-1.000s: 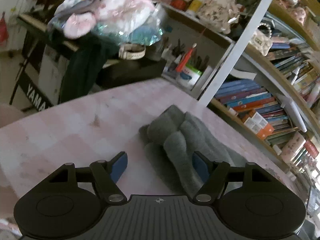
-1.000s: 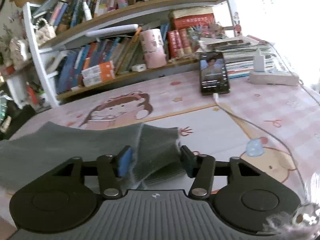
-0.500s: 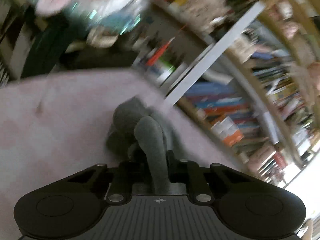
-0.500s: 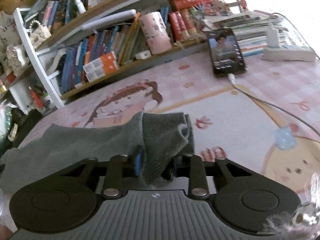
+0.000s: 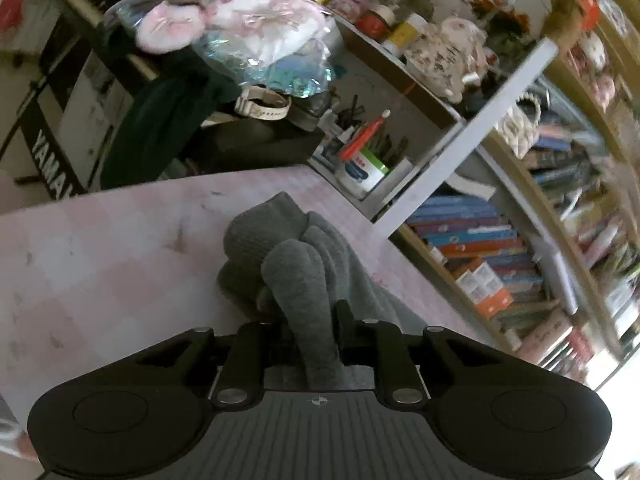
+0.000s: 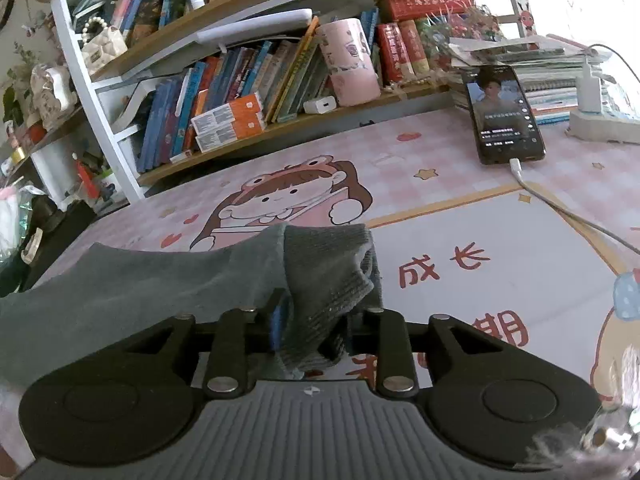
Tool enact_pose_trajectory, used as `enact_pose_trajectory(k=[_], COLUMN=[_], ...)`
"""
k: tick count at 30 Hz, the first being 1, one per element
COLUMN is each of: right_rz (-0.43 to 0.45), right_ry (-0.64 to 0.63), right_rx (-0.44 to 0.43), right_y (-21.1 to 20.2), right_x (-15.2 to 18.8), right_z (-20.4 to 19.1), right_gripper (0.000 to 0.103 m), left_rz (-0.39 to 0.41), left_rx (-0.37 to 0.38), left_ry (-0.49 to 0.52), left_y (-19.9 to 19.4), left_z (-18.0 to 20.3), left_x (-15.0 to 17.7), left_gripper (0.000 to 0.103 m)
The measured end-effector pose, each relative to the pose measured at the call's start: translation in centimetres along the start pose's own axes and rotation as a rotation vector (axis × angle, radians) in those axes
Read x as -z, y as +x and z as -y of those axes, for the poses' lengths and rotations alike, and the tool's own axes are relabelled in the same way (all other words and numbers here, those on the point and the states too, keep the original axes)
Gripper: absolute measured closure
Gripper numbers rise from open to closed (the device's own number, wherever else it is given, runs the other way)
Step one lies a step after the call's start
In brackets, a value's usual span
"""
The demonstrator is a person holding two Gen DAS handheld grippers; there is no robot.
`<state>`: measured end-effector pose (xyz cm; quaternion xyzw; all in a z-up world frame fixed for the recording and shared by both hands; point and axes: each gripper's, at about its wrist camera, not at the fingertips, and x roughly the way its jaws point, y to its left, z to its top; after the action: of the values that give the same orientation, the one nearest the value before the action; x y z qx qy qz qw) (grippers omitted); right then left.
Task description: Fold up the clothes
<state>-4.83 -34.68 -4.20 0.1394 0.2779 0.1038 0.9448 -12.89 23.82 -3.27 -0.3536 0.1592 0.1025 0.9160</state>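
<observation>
A grey sock (image 5: 256,236) lies stretched over the pink cartoon table mat (image 6: 460,208). In the left wrist view its toe end bunches up, and a fold of it runs back between the fingers of my left gripper (image 5: 308,316), which pinch it. In the right wrist view the ribbed cuff (image 6: 332,264) is clamped in my right gripper (image 6: 316,312), while the rest of the sock (image 6: 140,280) trails off to the left. Both grippers' jaws are opening slightly, with cloth still pressed between the pads.
A phone (image 6: 504,116) leans at the back right, its white cable (image 6: 560,208) crossing the mat. A bookshelf (image 6: 248,92) with a pink cup (image 6: 352,64) lines the far edge. A pen pot (image 5: 360,164) and a piled keyboard stand (image 5: 60,148) are beyond the sock's toe.
Both grippers went from open around the sock to clamped on it. The left now grips a raised fold at the toe and the right holds the cuff, shifted over the mat.
</observation>
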Motion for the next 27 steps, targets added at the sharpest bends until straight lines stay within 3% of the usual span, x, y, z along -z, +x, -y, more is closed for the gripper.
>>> enact_pose_trajectory(k=[4,8,15,21,24,27], right_rz=[0.011,0.045,0.206,0.226,0.17,0.114], right_ry=[0.014,0.017,-0.015,-0.119,-0.16,-0.206], right_rx=[0.002,0.008,0.055,-0.064,-0.151,-0.183], right_y=[-0.1,-0.9,-4.4,-5.5,-4.8,-3.5], right_x=[0.2,0.1,-0.1,0.1,0.8,1.2], right_z=[0.2,0.1,-1.0,-4.6,-6.6,-8.5], right_gripper=[0.071,0.069,0.064,0.05,0.05,0.05], left_rz=[-0.024,-0.029,-0.01,0.008,0.01,0.015], left_rx=[-0.014,-0.017,-0.005,-0.009,-0.003,0.001], left_ry=[0.057,0.037,0.057,0.101,0.108,0.115], left_y=[0.3,0.6,0.5,0.6,0.6,0.6], left_z=[0.8,0.3,0.1,0.6,0.6,0.5], left_x=[0.3,0.6,0.9,1.3,1.3,1.4], left_gripper=[0.062,0.058,0.057,0.052,0.051,0.051])
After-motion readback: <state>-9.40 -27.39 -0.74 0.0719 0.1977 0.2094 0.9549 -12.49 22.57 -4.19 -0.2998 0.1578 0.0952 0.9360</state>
